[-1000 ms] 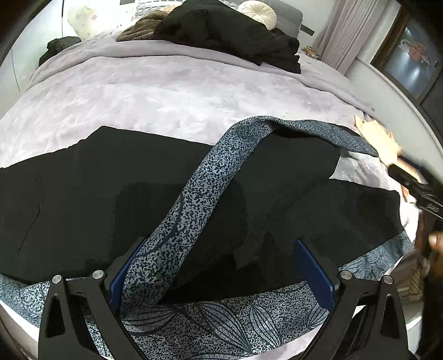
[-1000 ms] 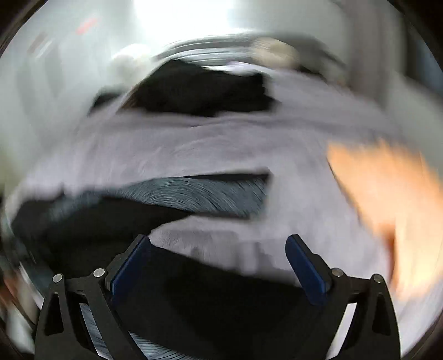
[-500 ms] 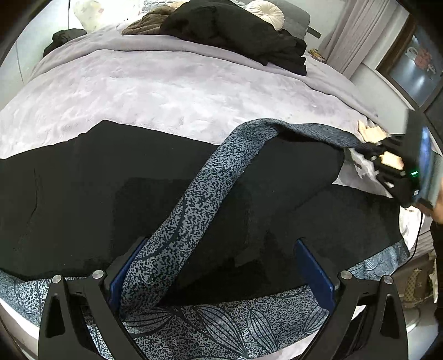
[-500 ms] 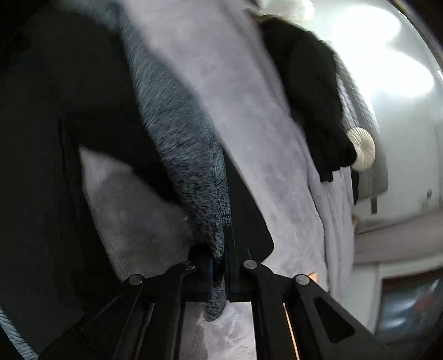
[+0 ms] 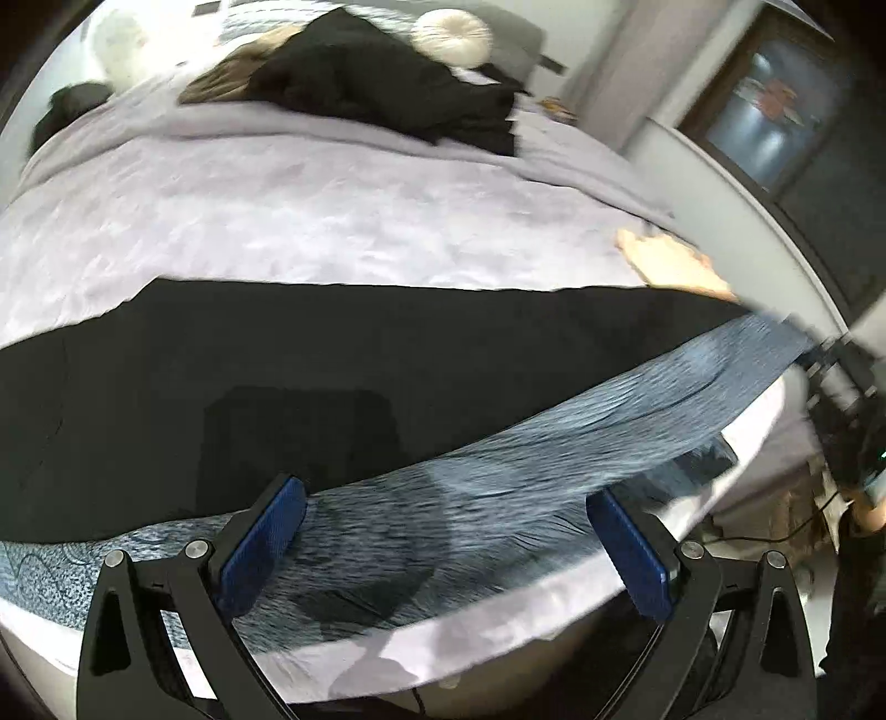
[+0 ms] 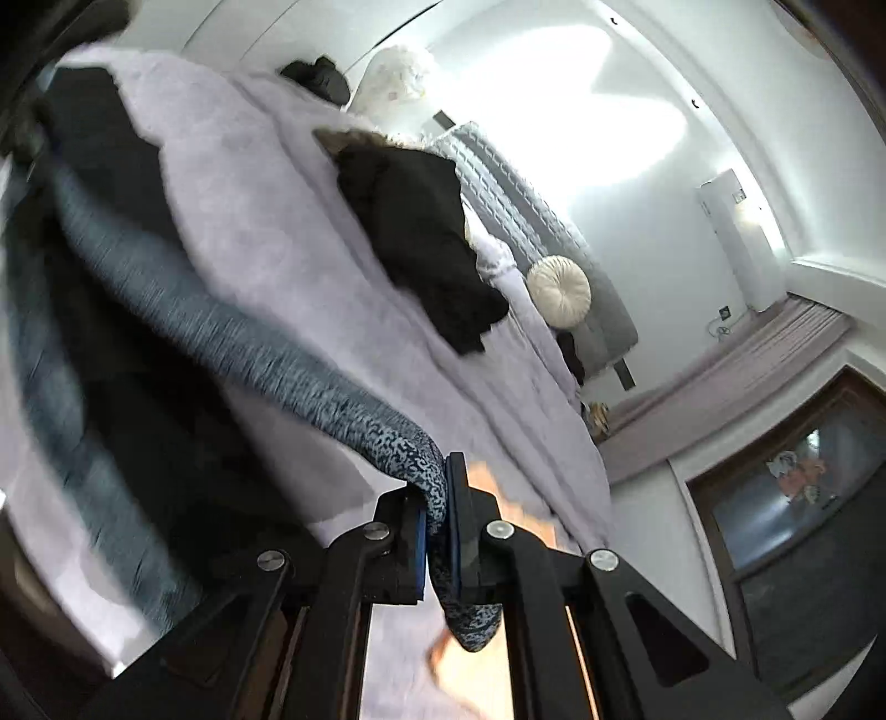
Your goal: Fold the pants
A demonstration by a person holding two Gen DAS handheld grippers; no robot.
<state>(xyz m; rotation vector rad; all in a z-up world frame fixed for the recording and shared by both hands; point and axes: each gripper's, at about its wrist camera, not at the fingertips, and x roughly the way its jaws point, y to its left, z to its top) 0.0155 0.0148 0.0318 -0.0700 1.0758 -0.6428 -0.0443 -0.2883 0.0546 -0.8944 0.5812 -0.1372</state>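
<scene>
Black soft pants (image 5: 310, 354) with a speckled blue band lie flat on the fuzzy lilac bed (image 5: 310, 221). Left tongs (image 5: 443, 543) stand wide over the band. Right tongs (image 6: 437, 520) pinch its far end.

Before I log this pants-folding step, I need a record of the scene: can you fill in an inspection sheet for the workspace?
Surface: bed, lilac cover.
Job's things: pants, black with a blue patterned band, spread along the near edge.
Clutter: dark clothes pile, round cream cushion, orange garment.
Grippers: right gripper shut on the patterned band; left gripper open, holding nothing.
Cables: thin black cable by the floor.
Surroundings: curtain, air conditioner.
</scene>
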